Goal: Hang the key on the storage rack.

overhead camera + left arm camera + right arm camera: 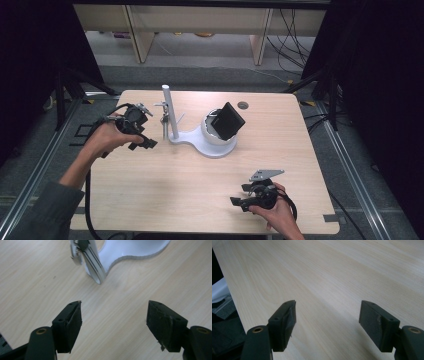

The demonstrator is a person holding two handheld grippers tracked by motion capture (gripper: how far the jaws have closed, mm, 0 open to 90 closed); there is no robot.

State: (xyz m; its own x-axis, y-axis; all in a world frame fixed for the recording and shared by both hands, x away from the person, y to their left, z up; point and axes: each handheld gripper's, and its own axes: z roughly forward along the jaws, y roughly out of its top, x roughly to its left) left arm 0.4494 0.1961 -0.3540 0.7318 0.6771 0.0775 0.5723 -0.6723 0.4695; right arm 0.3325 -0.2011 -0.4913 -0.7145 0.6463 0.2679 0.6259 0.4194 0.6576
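Seen from above, the left hand (107, 134) holds the left gripper (142, 142) at nine o'clock, jaws spread wide and empty. The right hand (276, 210) holds the right gripper (239, 195) at five o'clock, its jaws likewise parted, pointing toward nine o'clock.

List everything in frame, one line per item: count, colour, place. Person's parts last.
table: 1, light wood, centre of the high view.
stand base: 1, white, flat, middle of the table toward the far edge.
post: 1, white, upright on the base's left end.
metal clip: 1, silver, beside the post on its left.
cup holder: 1, white, round, on the base's right end.
black block: 1, black, tilted in the cup holder.
grommet: 1, grey, in the table's far edge.
left gripper: 1, black, over the table's left side, jaws apart, holding nothing.
right gripper: 1, black with grey plate, near right, jaws apart, holding nothing.
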